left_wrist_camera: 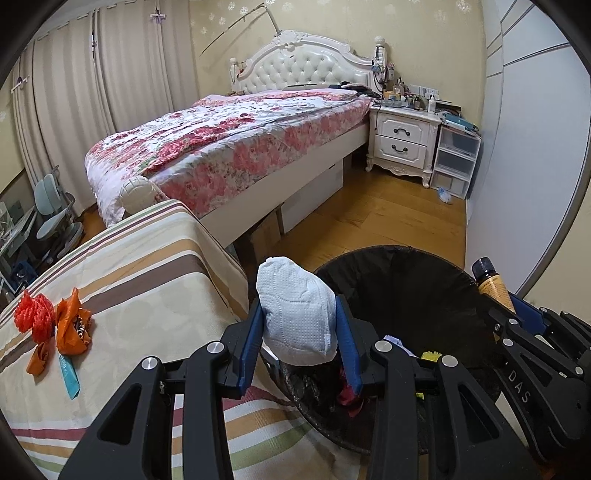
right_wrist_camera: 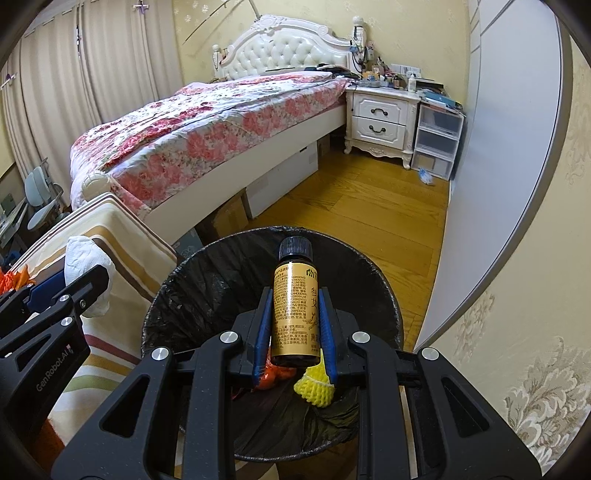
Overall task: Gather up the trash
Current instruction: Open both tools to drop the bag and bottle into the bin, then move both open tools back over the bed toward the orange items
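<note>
With both loads held over the black-lined bin (right_wrist_camera: 384, 295) for release, the left gripper (left_wrist_camera: 300, 325) pinches a wadded white tissue (left_wrist_camera: 297, 314), while the right gripper (right_wrist_camera: 294, 328) clamps a gold-labelled bottle (right_wrist_camera: 292, 302) above the opening.

Ahead of the jaws, a bed with a tufted white headboard (left_wrist_camera: 295, 70) and pink floral quilt (left_wrist_camera: 229, 140) stands on a honey-coloured wooden floor (left_wrist_camera: 388, 218). Beyond, a white two-drawer nightstand (left_wrist_camera: 402, 142) adjoins clear plastic drawers (left_wrist_camera: 456, 158). Cream pleated curtains (left_wrist_camera: 74, 96) hang far left; pale patterned wallpaper (right_wrist_camera: 436, 33) covers the walls.
</note>
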### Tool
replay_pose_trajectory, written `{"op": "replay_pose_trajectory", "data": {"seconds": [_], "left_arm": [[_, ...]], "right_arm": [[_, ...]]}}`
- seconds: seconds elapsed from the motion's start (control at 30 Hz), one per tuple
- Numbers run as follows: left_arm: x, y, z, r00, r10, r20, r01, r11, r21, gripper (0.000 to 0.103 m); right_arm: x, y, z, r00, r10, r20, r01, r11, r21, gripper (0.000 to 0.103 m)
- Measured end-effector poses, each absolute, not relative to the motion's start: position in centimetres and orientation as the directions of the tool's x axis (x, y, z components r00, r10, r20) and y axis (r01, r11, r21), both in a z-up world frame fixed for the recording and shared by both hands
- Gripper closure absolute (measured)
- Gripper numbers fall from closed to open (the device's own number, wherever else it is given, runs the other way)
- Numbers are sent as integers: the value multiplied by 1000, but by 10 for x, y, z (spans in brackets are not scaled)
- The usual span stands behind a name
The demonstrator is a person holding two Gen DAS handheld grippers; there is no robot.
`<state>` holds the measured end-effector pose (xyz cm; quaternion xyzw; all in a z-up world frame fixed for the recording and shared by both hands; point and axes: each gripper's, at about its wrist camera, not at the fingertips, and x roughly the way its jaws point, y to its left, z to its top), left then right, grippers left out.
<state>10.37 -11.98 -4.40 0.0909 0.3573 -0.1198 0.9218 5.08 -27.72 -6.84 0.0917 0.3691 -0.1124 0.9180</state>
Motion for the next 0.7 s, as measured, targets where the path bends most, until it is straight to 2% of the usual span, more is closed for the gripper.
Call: {"op": "replay_pose_trajectory", "data": {"seconds": [0.37,0.6,0.67,0.7], "left_arm": [[107,-129,-53,696,-164,-699,305,949,81,61],[103,-126,-55,708,-147,-691,290,952,94,39],[102,-125,-54,711,-145,-688,289,952,97,36],[102,-125,-53,713,-143,-686,288,952,100,33]], "right_arm": [[56,-284,-80,681,-145,-718,289,954,82,80],[60,-286,-87,669,-152,-727,298,952,75,79],[60,-285,-87,669,-154,-727,299,951,73,75],[60,-285,-87,670,-158,-725,302,951,71,69]]}}
